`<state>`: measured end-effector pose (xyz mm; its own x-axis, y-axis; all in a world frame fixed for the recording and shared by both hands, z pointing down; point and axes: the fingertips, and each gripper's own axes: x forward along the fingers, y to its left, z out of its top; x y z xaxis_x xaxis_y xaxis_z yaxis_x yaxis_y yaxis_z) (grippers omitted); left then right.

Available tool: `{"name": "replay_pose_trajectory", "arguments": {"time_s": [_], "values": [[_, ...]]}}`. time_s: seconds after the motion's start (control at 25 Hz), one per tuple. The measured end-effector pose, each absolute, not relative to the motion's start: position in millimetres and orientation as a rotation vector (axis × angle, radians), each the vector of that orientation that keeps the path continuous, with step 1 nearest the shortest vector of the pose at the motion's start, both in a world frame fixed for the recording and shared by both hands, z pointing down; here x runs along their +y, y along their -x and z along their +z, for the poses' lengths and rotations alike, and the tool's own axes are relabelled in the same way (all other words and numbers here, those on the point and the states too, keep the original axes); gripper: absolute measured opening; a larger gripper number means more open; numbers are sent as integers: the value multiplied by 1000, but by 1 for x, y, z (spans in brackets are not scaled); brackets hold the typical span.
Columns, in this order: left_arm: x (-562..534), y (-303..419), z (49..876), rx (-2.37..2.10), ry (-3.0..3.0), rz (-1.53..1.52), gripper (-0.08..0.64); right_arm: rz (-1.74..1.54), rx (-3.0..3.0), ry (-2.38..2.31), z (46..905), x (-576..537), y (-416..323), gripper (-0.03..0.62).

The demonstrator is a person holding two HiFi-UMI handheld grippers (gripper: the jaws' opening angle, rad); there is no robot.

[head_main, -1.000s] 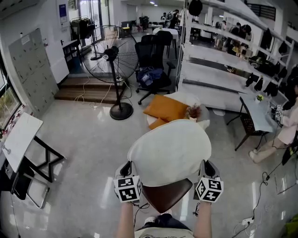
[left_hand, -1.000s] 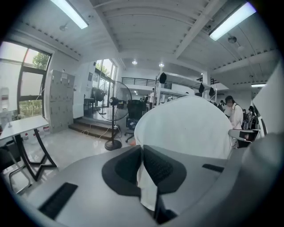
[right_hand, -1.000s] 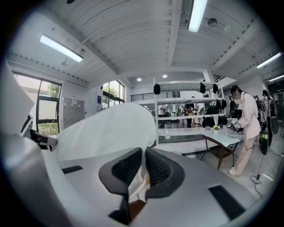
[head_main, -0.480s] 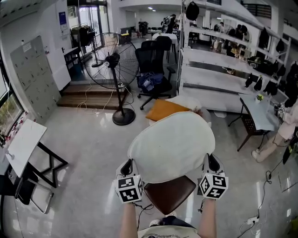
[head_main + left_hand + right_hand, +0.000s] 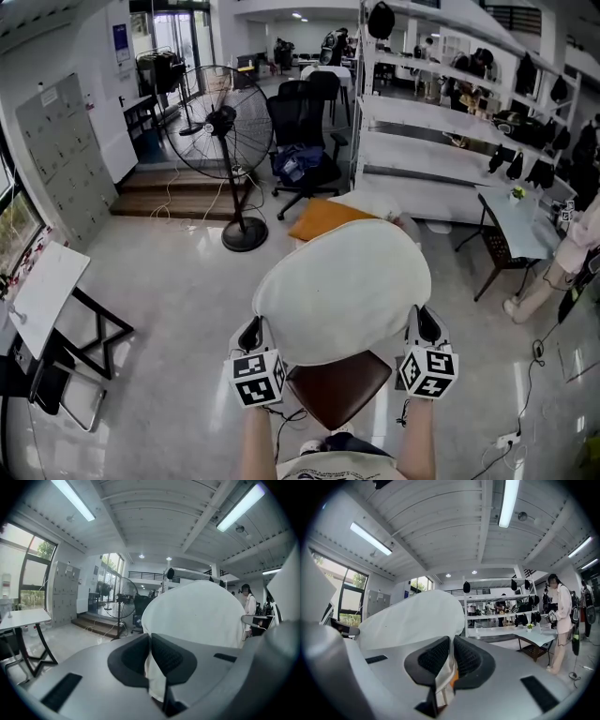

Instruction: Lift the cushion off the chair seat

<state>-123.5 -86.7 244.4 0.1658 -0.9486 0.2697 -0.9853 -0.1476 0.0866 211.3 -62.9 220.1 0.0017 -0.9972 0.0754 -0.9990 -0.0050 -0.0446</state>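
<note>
A large white cushion (image 5: 342, 289) hangs in the air between my two grippers, above a dark brown chair seat (image 5: 339, 389). My left gripper (image 5: 251, 335) is shut on the cushion's near left edge, my right gripper (image 5: 424, 328) on its near right edge. In the left gripper view the cushion (image 5: 201, 616) rises beyond the gripper (image 5: 151, 660), whose pads pinch a fold of white fabric. In the right gripper view the cushion (image 5: 415, 618) spreads to the left and its edge is clamped in the gripper (image 5: 451, 660).
A standing fan (image 5: 220, 131) and a black office chair (image 5: 305, 141) are ahead on the glossy floor. An orange cushion (image 5: 323, 217) lies beyond the white one. White shelving (image 5: 441, 122) runs along the right; a folding table (image 5: 42, 286) is at the left. A person (image 5: 572, 253) sits at the right edge.
Both grippers have risen with the white cushion, which now covers more of the orange cushion behind it and shows more of the brown seat beneath.
</note>
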Motion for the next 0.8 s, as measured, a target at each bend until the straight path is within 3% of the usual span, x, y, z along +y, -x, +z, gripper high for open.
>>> {"name": "replay_pose_trajectory", "arguments": {"time_s": [0.8], "values": [[-86,121,251,-1853,-2198,228,30,159,-2187,-2218,229,-62,-214,51]]}}
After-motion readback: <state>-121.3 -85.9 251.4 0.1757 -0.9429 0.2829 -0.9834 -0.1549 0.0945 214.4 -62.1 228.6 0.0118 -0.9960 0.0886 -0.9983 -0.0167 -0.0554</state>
